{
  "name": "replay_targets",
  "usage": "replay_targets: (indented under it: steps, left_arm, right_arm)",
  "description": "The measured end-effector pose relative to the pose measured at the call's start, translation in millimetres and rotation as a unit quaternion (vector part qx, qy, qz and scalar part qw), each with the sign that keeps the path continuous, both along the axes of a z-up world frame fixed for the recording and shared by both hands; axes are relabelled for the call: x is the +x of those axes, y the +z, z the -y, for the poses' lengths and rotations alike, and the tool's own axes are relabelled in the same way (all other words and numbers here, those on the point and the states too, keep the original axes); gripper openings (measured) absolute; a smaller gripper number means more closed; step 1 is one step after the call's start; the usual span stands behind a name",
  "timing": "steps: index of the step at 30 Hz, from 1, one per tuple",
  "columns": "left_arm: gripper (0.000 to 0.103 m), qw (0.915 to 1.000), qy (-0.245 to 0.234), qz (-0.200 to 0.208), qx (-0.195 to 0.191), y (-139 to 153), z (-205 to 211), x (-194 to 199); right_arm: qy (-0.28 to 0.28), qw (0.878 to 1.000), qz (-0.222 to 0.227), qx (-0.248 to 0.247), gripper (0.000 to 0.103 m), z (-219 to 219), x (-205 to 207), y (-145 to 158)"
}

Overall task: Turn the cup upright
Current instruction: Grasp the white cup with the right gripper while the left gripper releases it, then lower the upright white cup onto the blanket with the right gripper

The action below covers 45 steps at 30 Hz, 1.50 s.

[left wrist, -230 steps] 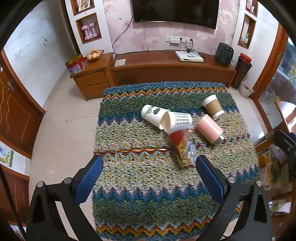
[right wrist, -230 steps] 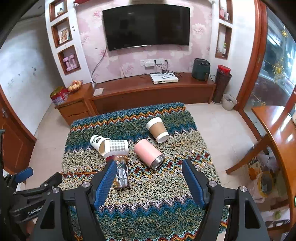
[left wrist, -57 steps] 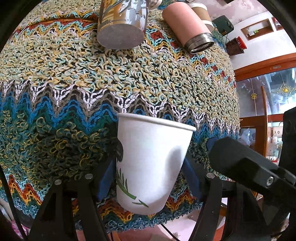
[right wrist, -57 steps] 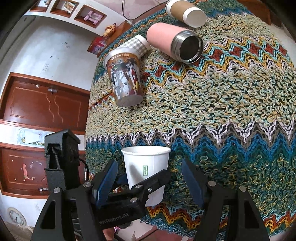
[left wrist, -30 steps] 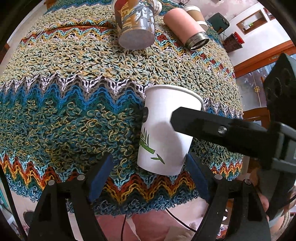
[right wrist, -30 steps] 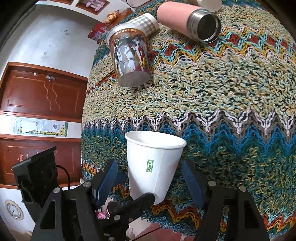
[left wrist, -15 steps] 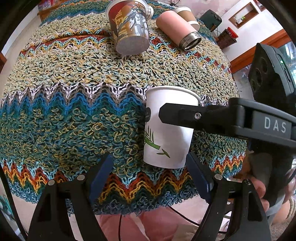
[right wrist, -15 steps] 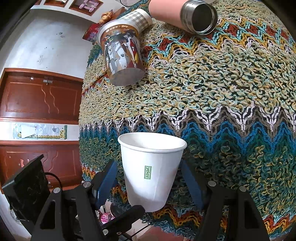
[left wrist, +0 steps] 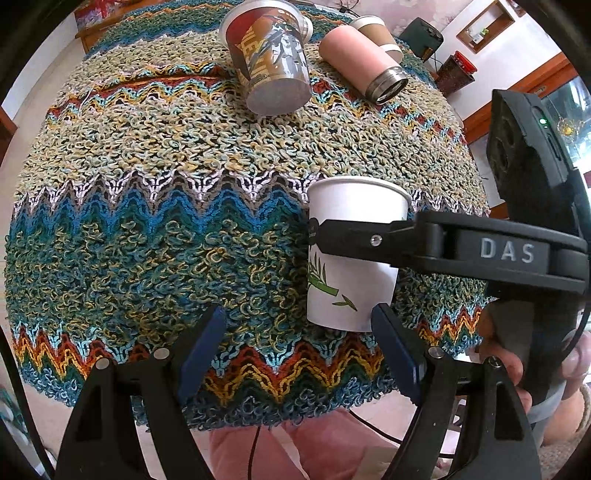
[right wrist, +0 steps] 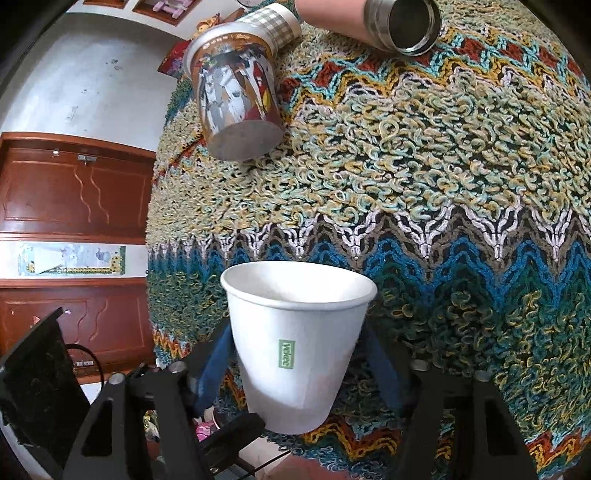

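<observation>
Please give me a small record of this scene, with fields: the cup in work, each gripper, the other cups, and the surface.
cup in work: white paper cup, upright, open end up, near the front edge
right gripper: shut on the white paper cup
left gripper: open, empty, beside the cup
other cups: printed cup, pink steel bottle, brown paper cup and checked cup, all lying on their sides
surface: knitted zigzag cloth
</observation>
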<state>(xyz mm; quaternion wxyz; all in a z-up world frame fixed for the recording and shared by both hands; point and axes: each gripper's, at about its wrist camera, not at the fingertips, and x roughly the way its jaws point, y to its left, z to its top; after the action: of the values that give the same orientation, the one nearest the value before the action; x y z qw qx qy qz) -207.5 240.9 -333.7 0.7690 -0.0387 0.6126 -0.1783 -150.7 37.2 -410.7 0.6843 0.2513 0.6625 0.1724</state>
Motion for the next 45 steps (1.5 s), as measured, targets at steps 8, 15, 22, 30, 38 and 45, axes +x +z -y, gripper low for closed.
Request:
replay_targets:
  steps: [8,15,22,30,38,45]
  left_arm:
    - [0.083,0.9999,0.01,0.006,0.002,5.2,-10.9,0.3]
    - [0.083,0.9989,0.018,0.035,0.027,20.5,-22.7,2.5]
    - [0.083,0.9938,0.064,0.081,0.04,45.1,-41.8,10.1]
    - [0.083,0.9878,0.058,0.141,0.031,60.3,-19.6,11.0]
    - [0.083,0.9791,0.045,0.198,0.017,71.6,-7.1,12.3]
    - [0.083,0.9782,0.032,0.205,0.007,60.2,-8.0,8.4]
  right_arm:
    - [-0.008,1.0,0.005,0.004,0.065,2.6,2.9,1.4]
    - [0.005,0.996,0.084,-0.038,0.065,3.3,6.2,25.9]
    - [0.019,0.974,0.192,-0.119,0.065,-2.4,-1.6,38.3]
    - [0.014,0.925,0.323,-0.202,0.065,-16.9,-21.4,42.3]
    - [-0.003,0.908,0.362,-0.21,0.065,-17.0,-31.6,32.0]
    - [-0.031,0.896,0.383,-0.225,0.065,-21.2,-47.4,30.5]
